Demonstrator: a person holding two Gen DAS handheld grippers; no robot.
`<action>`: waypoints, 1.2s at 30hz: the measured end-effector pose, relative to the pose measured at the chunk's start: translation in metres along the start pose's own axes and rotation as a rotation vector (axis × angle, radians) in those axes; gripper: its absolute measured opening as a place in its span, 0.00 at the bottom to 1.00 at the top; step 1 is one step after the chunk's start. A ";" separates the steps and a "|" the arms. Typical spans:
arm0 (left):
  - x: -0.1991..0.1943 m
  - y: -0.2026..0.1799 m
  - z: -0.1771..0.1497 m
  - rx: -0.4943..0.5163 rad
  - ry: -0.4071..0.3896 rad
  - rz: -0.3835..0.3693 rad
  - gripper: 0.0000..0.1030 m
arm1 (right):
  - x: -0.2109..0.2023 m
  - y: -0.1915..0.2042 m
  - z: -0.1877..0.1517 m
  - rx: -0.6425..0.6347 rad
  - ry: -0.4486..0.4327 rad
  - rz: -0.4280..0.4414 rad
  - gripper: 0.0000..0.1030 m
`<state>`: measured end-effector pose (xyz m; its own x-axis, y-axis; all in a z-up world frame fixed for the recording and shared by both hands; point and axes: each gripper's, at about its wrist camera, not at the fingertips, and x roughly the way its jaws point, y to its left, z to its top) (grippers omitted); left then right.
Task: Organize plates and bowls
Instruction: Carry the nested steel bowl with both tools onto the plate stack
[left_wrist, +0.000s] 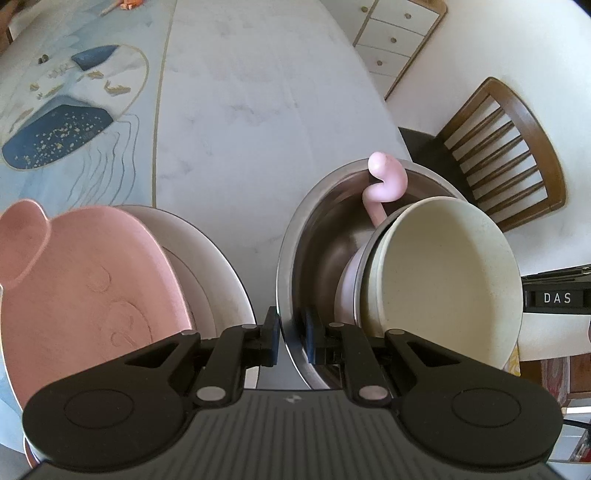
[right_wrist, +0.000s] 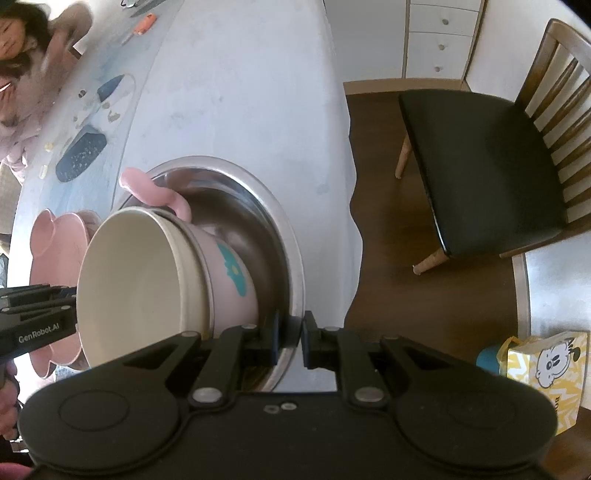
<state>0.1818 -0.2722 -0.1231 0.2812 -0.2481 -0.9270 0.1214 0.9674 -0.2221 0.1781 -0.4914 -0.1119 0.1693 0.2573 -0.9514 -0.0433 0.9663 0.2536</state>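
Both grippers, left (left_wrist: 291, 334) and right (right_wrist: 290, 338), pinch opposite rims of the steel bowl (right_wrist: 273, 206) above the table (left_wrist: 258, 92); inside, a cream bowl (left_wrist: 439, 273) nests tilted in a pink cup (right_wrist: 229, 273)

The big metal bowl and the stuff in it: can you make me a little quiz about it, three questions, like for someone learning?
1. True or false: both grippers pinch the rim of the steel bowl.
2. Which colour is the bowl nested on top inside it? A) cream B) blue C) green
3. Fill in: the pink plate sits on a ____ plate.

Key
1. True. The left gripper and the right gripper each have one finger inside the rim and one outside.
2. A. The cream bowl sits inside the pink cup, which has a curly handle and a teal print.
3. White. The white plate shows under its edge.
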 end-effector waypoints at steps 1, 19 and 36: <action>-0.002 0.001 0.001 -0.002 -0.002 0.001 0.12 | -0.001 0.002 0.001 -0.005 -0.002 -0.003 0.12; -0.050 0.039 0.000 -0.078 -0.048 0.038 0.12 | -0.016 0.057 0.015 -0.068 -0.013 0.014 0.12; -0.095 0.120 -0.020 -0.172 -0.074 0.127 0.12 | 0.008 0.153 0.026 -0.184 0.018 0.068 0.12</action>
<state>0.1506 -0.1315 -0.0678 0.3537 -0.1204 -0.9276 -0.0821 0.9839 -0.1590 0.1985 -0.3412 -0.0758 0.1420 0.3199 -0.9367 -0.2331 0.9305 0.2825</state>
